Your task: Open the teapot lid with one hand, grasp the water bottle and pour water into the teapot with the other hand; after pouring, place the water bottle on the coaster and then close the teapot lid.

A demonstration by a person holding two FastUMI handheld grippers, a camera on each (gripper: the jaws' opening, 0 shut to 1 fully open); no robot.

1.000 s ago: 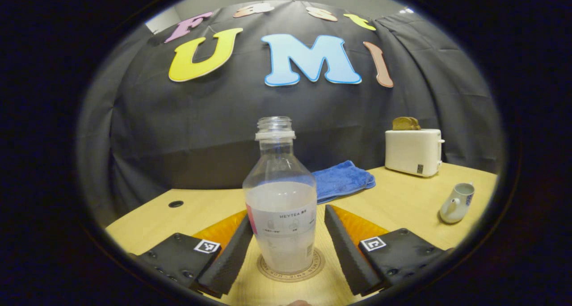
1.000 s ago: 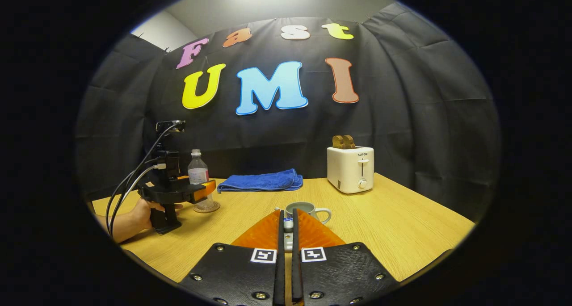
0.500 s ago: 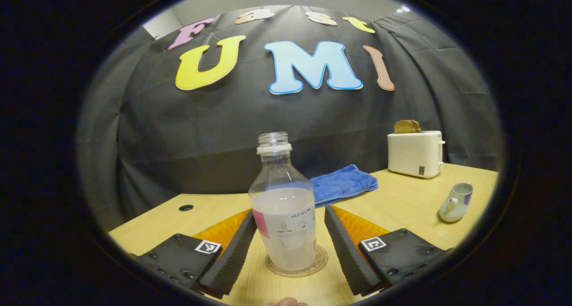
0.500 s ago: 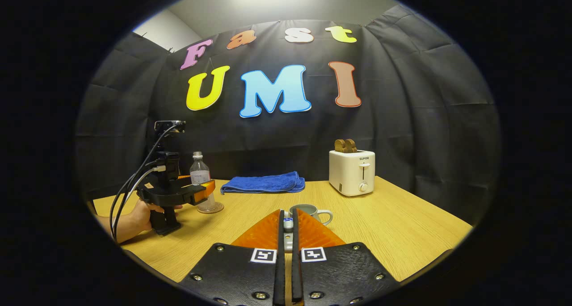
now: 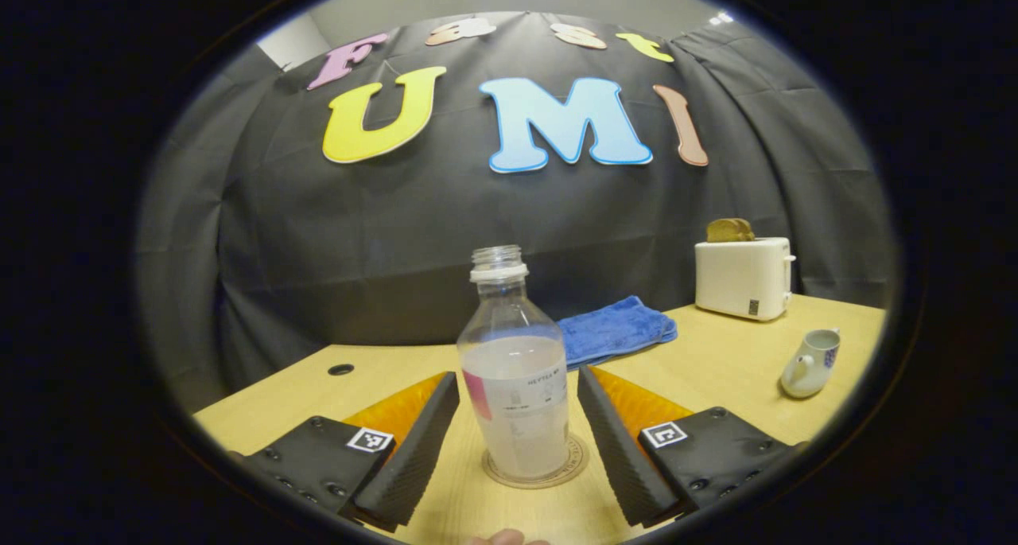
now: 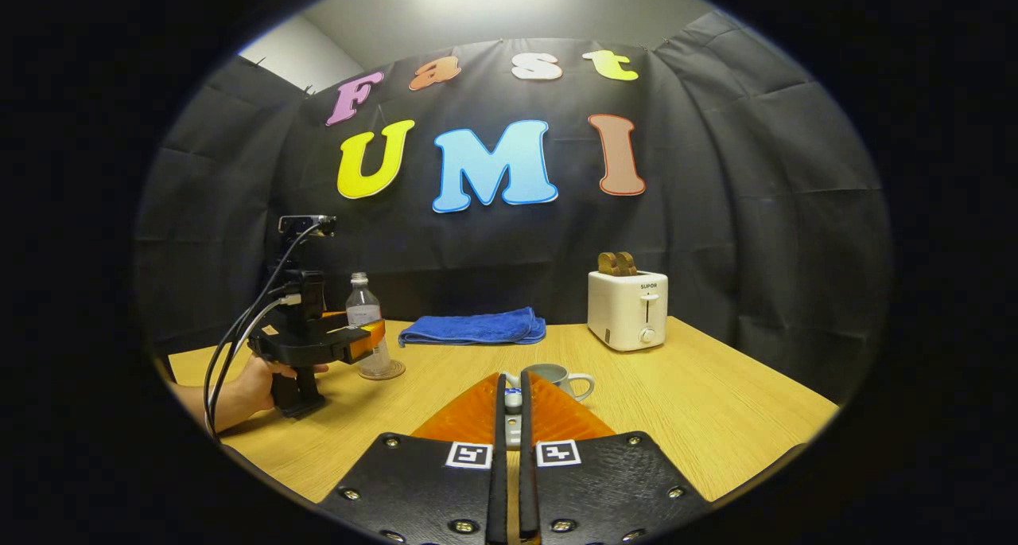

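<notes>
Compared with one second ago, the left gripper (image 5: 517, 441) has drawn back from the water bottle (image 5: 517, 386), so the bottle looks smaller and stands a little right of centre in the left gripper view. Its fingers are spread wide, one at each side of the bottle, and neither touches it. The bottle stands upright on the round coaster (image 5: 573, 464), without cap and about half full.

In the right gripper view, the right gripper (image 6: 513, 402) is at the bottom centre, with its fingers clenched on a small white thing, which I judge to be the teapot lid (image 6: 513, 400). The teapot (image 6: 557, 378) is just behind the fingertips, and its mouth is open. In the left gripper view the teapot (image 5: 811, 362) appears at the right edge, well apart from the bottle.

I judge that the opening, the pouring and the placing of the bottle are done. What is left is to put the lid back on the teapot.

On the wooden table (image 6: 716, 402) a blue towel (image 6: 473, 328) lies at the back in the middle, and a white toaster (image 6: 628, 310) with bread stands at the back right. Both are away from the teapot, and nothing seems to block the way of the lid. A hand (image 6: 254, 386) holds the left gripper at the left side of the right gripper view.
</notes>
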